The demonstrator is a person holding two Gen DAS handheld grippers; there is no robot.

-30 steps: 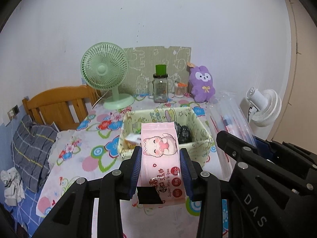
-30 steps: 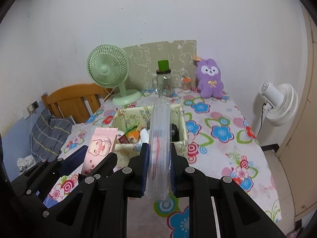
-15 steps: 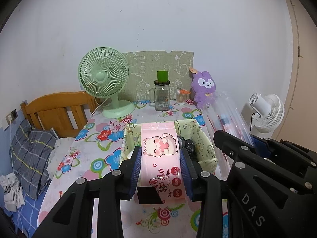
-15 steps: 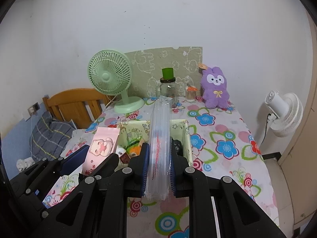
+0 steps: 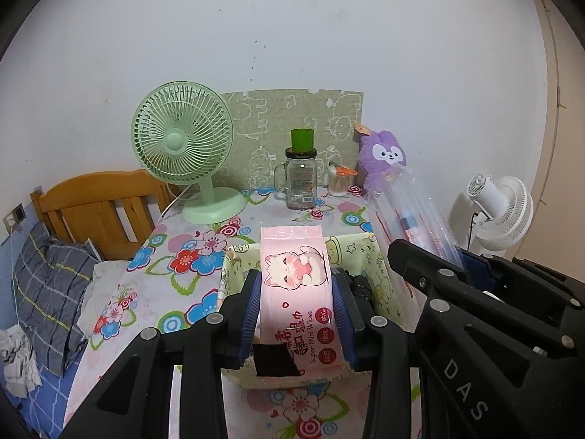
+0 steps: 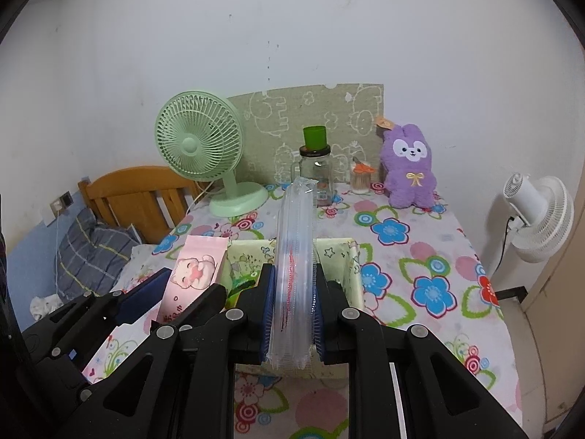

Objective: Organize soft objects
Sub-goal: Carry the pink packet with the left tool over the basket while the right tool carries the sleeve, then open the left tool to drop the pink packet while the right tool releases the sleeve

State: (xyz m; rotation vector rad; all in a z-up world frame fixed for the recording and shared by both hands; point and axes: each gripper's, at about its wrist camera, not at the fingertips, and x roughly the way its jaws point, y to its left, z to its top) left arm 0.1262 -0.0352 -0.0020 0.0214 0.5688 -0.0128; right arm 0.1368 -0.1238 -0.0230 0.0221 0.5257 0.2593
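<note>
My left gripper (image 5: pixel 297 298) is shut on a pink pack of wet wipes (image 5: pixel 298 292) with a cat picture, held upright above the near wall of a pale green fabric box (image 5: pixel 380 289). My right gripper (image 6: pixel 292 300) is shut on a long clear plastic sleeve (image 6: pixel 295 248) with red print, standing on edge over the same box (image 6: pixel 351 274). The sleeve (image 5: pixel 413 212) and the right gripper show at the right of the left wrist view. The wipes (image 6: pixel 193 274) show at the left of the right wrist view. Dark items lie inside the box.
On the flowered tablecloth (image 6: pixel 420 256) stand a green desk fan (image 6: pixel 199 153), a glass jar with a green cup (image 6: pixel 316 168), a small toothpick pot (image 6: pixel 360 177) and a purple plush rabbit (image 6: pixel 409 168). A wooden bed head (image 5: pixel 95 208) is left; a white fan (image 6: pixel 537 216) stands right.
Both grippers have drawn back toward the near side of the table with their loads still held. The box, fan and plush now sit farther off and higher in both views.
</note>
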